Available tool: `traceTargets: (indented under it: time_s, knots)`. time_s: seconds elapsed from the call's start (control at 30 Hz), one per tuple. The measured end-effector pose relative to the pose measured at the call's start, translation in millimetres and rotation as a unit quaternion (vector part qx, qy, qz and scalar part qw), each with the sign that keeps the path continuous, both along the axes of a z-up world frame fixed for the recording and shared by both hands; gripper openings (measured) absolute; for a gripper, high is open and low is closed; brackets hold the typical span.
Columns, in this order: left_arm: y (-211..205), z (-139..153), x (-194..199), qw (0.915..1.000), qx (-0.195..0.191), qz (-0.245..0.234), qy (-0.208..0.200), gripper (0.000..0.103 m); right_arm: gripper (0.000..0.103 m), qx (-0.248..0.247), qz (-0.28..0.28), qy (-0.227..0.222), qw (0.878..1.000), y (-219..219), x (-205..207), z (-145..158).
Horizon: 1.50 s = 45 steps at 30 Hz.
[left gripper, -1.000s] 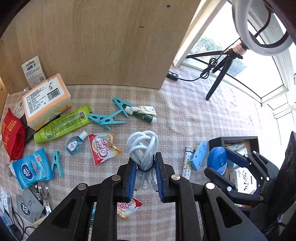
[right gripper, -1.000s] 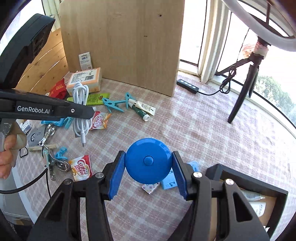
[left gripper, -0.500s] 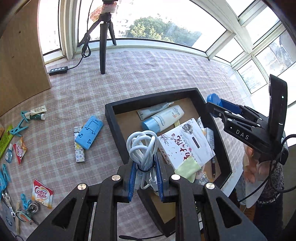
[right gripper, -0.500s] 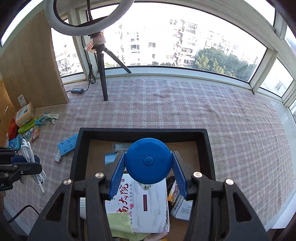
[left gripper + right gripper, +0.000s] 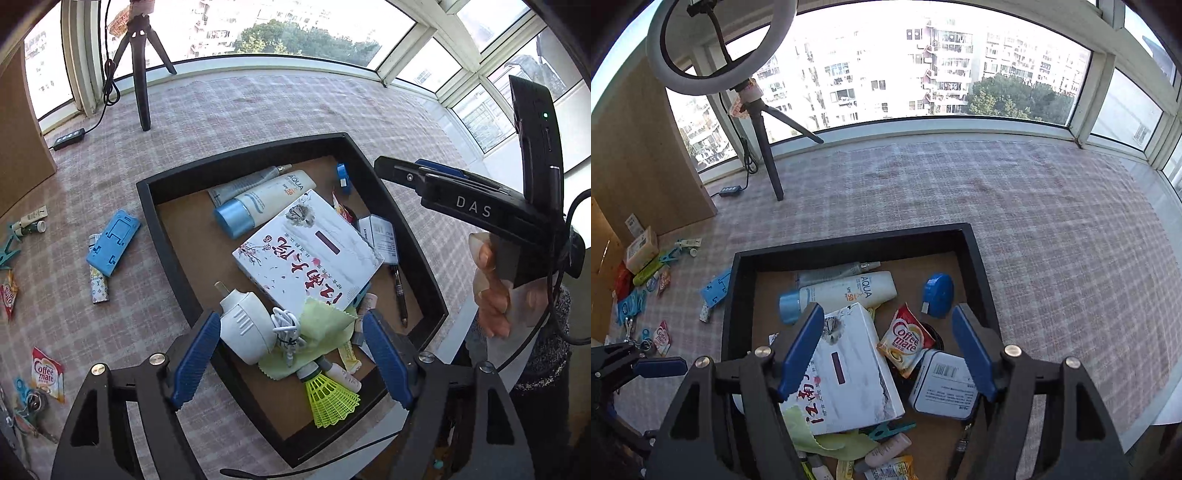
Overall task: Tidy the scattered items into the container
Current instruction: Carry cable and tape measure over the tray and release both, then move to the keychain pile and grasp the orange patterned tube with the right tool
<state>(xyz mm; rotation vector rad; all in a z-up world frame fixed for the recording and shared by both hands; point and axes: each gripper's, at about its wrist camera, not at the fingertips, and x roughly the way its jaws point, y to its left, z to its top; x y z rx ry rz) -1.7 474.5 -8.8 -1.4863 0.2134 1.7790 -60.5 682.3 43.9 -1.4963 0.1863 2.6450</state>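
Both tools hang over the black container [image 5: 162, 236], jaws opening. The left tool [image 5: 291, 354] grips nothing; the white cable bundle [image 5: 286, 328] lies below it on a green cloth [image 5: 325, 325], beside a white plug [image 5: 245, 325]. The right tool [image 5: 888, 352] is empty too, and the blue tape measure [image 5: 938, 295] sits on edge near the container's far right wall.

To my eye, the tape measure could roll or tip over, and the cable could slide off the sloping pile. Either tool, pulled away low, might catch the container's rim and shift it.

Inside I count one patterned white box [image 5: 306, 251], one sunscreen tube [image 5: 266, 206] and one yellow shuttlecock [image 5: 330, 400]. Out on the table's left: one blue phone stand [image 5: 112, 242] and two Coffee-mate sachets [image 5: 48, 373].
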Motion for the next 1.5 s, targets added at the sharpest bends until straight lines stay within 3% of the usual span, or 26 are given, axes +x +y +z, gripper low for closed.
traceTargets:
  time_s: [0.1,0.27,0.5,0.8,1.03,1.13,1.2,1.33,1.5]
  knots:
    - [-23.0,-0.9,-10.1,0.9995,-0.008,0.019,0.025,0.078,0.071,0.007,0.013,0.005,1.0,-15.5,-1.2,0.3]
    - [-79.2,-7.6,-28.1,0.9972,-0.023,0.064,0.032,0.078,0.071,-0.004,0.051,0.011,0.999,-48.3,-3.4,1.2]
    - [-187.6,-8.4,-44.0,0.9855,-0.042,0.155,0.054,0.078,0.071,-0.019,0.113,0.015,0.993,-102.8,-4.6,0.1]
    - [-333.0,-21.0,-24.7,0.9489,-0.067,0.303,0.059,0.078,0.071,-0.058,0.217,0.011,0.974,-190.3,2.1,-7.6]
    - [-418.3,-46.0,2.9,0.9101,-0.068,0.407,0.032,0.077,0.067,-0.102,0.309,-0.003,0.945,-281.7,6.9,-21.8]
    - [-438.8,-52.8,11.7,0.8994,-0.065,0.432,0.026,0.077,0.059,-0.112,0.351,-0.021,0.929,-327.3,9.8,-33.1]
    - [-446.0,-55.5,14.8,0.8961,-0.061,0.439,0.027,0.077,0.052,-0.111,0.377,-0.032,0.919,-356.1,12.0,-42.2]
    - [-449.4,-64.1,12.5,0.8953,-0.05,0.442,0.022,0.077,0.046,-0.111,0.409,-0.059,0.904,-402.3,8.3,-62.1]
    - [-444.1,-72.8,4.2,0.9001,-0.031,0.434,0.021,0.077,0.044,-0.102,0.418,-0.09,0.898,-438.1,-6.0,-87.4]
